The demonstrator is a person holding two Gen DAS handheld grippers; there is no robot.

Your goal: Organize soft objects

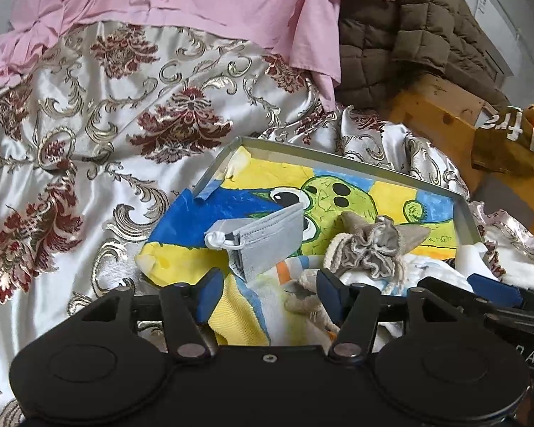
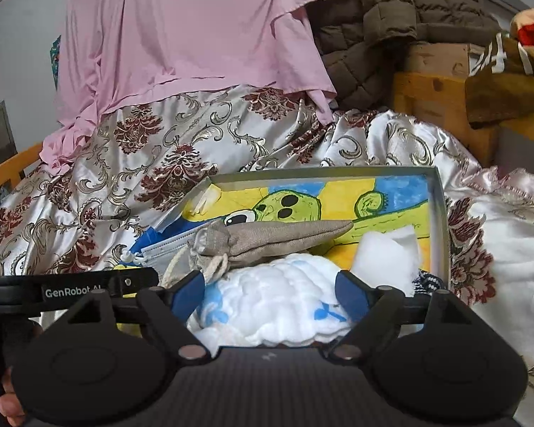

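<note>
L tongs (image 1: 265, 293): open, grey mask (image 1: 267, 240) just ahead. R tongs (image 2: 270, 293): open astride white cloth (image 2: 277, 291); drawstring pouch (image 2: 274, 236) beyond, in tray (image 2: 441, 220).

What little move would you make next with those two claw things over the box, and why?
Probably close the right gripper on the white quilted cloth. Its jaws stand open on either side of that cloth, which bulges at the near end of the shallow box. The left gripper is open too, with nothing in it.
</note>
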